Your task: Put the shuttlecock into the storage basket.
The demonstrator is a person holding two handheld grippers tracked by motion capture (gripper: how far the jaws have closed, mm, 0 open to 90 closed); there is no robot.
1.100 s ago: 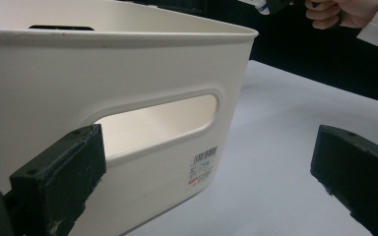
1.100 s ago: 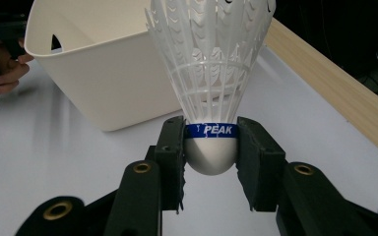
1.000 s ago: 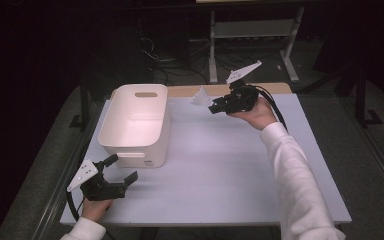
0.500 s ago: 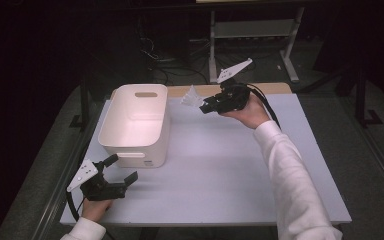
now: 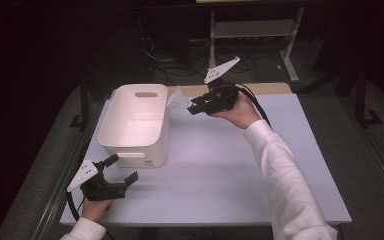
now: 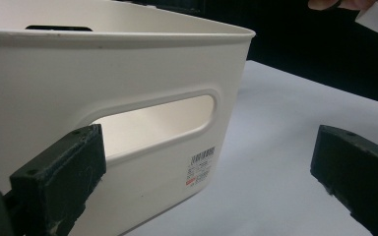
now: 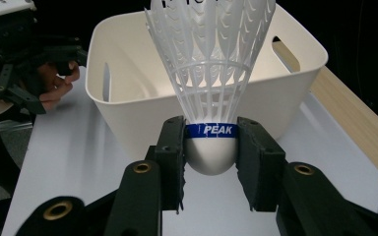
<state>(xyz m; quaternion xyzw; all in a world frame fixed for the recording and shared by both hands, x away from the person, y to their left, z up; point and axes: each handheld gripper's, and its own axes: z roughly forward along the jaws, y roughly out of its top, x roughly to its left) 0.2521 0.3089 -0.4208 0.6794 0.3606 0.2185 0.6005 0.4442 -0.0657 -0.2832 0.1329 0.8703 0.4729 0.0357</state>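
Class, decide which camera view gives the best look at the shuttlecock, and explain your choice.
The right gripper view: the shuttlecock sits close up, its cork clamped by the right gripper, blue band readable. The high view shows it small beside the white bin. The left gripper view catches perhaps a white corner.

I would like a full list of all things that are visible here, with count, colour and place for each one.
shuttlecock: one, white with a blue band, clamped at its cork base in the right gripper, above the table near the bin's far right corner.
bin: one, cream white, on the left part of the table, with handle slots; barcode label on the near wall.
table: one, pale grey top with a wooden strip along the far edge.
metal stand: one, grey, on the floor behind the table.
left gripper: one, black, jaws apart, at the near left corner beside the bin.
right gripper: one, black, held over the far side.
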